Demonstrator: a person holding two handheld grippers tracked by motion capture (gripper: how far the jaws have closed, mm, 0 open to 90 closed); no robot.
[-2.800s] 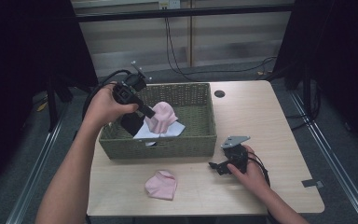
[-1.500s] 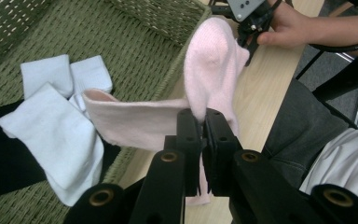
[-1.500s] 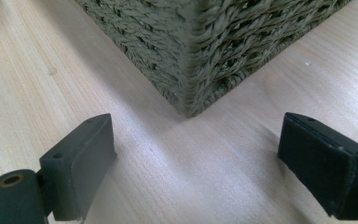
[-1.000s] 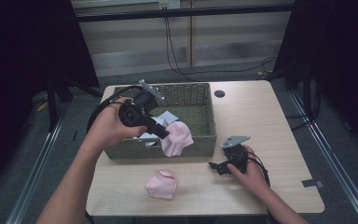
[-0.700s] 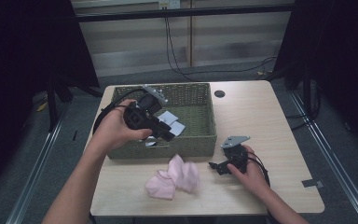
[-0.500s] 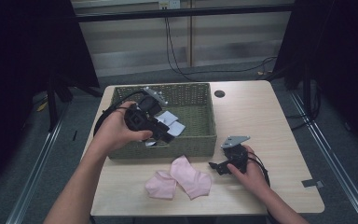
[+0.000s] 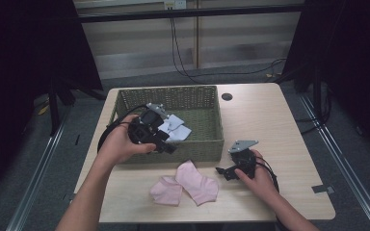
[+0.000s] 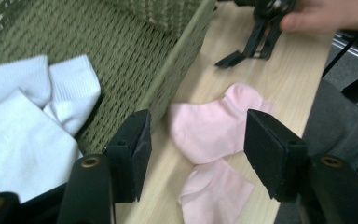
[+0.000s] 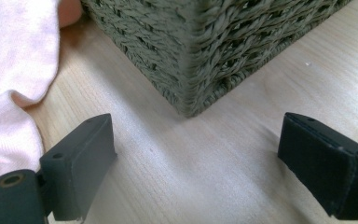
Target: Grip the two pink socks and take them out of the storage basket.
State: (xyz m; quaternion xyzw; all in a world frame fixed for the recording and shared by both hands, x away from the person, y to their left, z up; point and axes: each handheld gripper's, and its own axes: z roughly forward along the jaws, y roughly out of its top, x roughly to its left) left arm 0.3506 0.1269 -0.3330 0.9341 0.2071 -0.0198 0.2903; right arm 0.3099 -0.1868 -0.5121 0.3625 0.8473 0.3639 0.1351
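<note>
Pink socks [image 7: 188, 185] are laid on the table [image 7: 289, 125], touching each other, just in front of the wicker basket [image 7: 207, 144]; white socks [image 7: 173, 127] are left inside it. The left gripper [image 7: 166, 147] is held over the basket's front wall, its jaws just opened, apart and empty. The right gripper [image 7: 224, 172] is rested on the table beside the pink socks, jaws wide and empty. For the next pick, the left jaws should be lowered over one white sock only, clear of the weave, before being closed.
</note>
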